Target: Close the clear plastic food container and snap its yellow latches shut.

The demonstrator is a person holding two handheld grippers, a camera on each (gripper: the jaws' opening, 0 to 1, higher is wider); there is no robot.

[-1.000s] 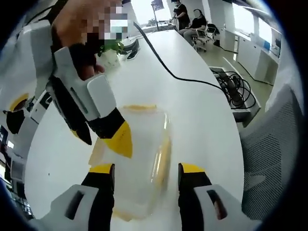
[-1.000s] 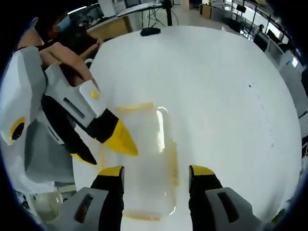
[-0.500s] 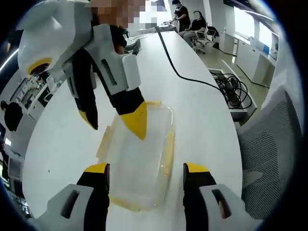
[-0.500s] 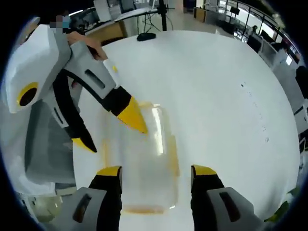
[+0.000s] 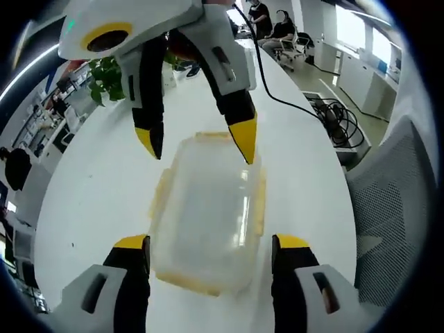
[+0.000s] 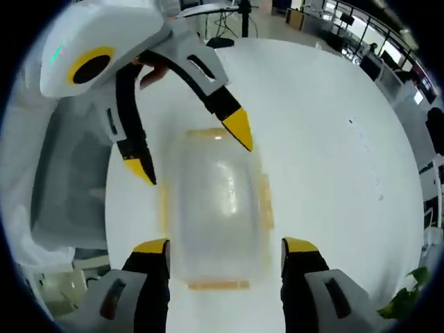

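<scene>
Two open, empty claws, left (image 5: 208,253) and right (image 6: 225,253), flank the clear rectangular plastic food container (image 5: 208,215) on the white tabletop (image 5: 90,201); light, slippery-looking, best pressed at its yellow latches (image 6: 265,201).

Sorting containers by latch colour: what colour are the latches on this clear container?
Yellow latches around the clear container, clearest in the right gripper view.
</scene>
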